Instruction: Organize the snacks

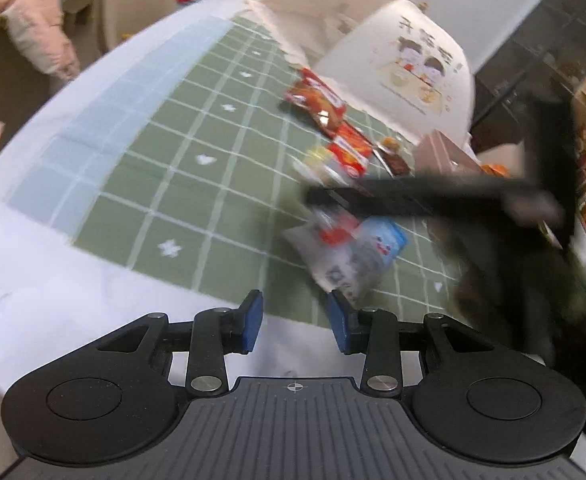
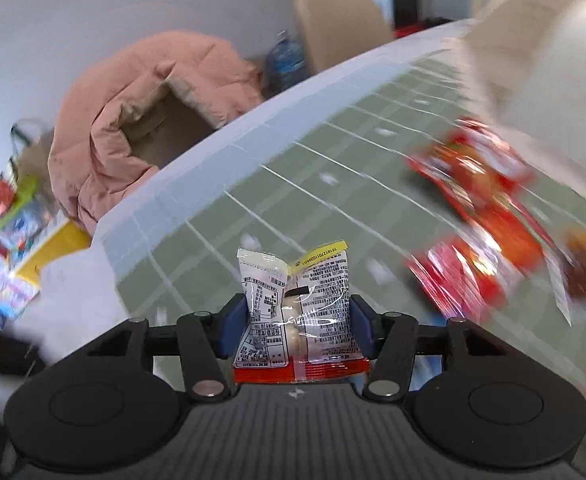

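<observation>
**Q:** Containers first. What is on the bench [image 1: 141, 184], and what is in them?

**A:** One large white paper bag [image 1: 409, 76] with a cartoon print, lying at the far side of the green checked cloth [image 1: 197, 168]. Whether anything is inside, I cannot tell; it is blurred in both views. Loose snack packets lie on the cloth just in front of it: a red-orange packet [image 1: 317, 100] nearest the bag, another red one [image 1: 349, 150] beside that, a small brown one [image 1: 393, 156], and a white-and-blue packet [image 1: 357, 252] nearer me.

**Q:** Your right hand?

**A:** My right hand-held gripper [image 2: 299, 320] is clamped on a clear snack packet [image 2: 297, 300] with a red bottom edge and a yellow strip at the top. Blue pads press both sides; the packet stands upright between them, printed back facing the camera, above the cloth. The gripper points down at a slant.

**Q:** Left hand?

**A:** My left hand-held gripper [image 1: 295, 318] has its pads apart, nothing between them. It tilts down over the white near edge of the bench, the white-and-blue packet just beyond its tips. The right tool crosses that view as a dark blur.

**Q:** Beyond the bench?

**A:** A pink padded coat [image 2: 133, 112] and a beige chair [image 2: 341, 20].
</observation>
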